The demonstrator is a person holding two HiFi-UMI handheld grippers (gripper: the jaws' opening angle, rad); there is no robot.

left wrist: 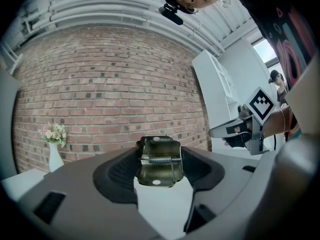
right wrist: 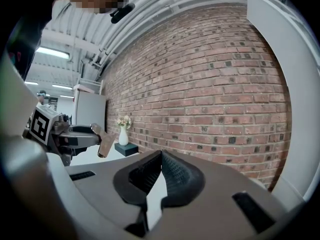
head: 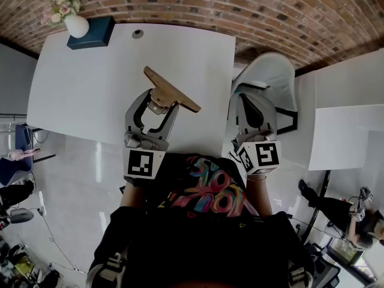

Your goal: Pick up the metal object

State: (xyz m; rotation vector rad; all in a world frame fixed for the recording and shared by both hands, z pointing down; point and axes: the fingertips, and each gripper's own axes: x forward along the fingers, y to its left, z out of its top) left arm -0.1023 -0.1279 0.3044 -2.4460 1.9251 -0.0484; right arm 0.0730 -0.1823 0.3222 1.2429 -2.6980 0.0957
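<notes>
The head view looks steeply down from above the person onto the white table (head: 78,95), the left gripper (head: 159,105) and the right gripper (head: 247,104); each gripper view sits low and close behind its own jaws, facing the brick wall (left wrist: 110,84); both share the vase (left wrist: 54,159) and wall

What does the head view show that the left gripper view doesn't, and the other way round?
Only the head view: the whole long flat bar of the metal object, a white chair, and the blue box under the vase.
Only the left gripper view: the coiled spring on the object's clamped end, and the ceiling pipes.
Both: the left gripper with its jaws shut on the metal object, the right gripper, the vase and the brick wall.
</notes>
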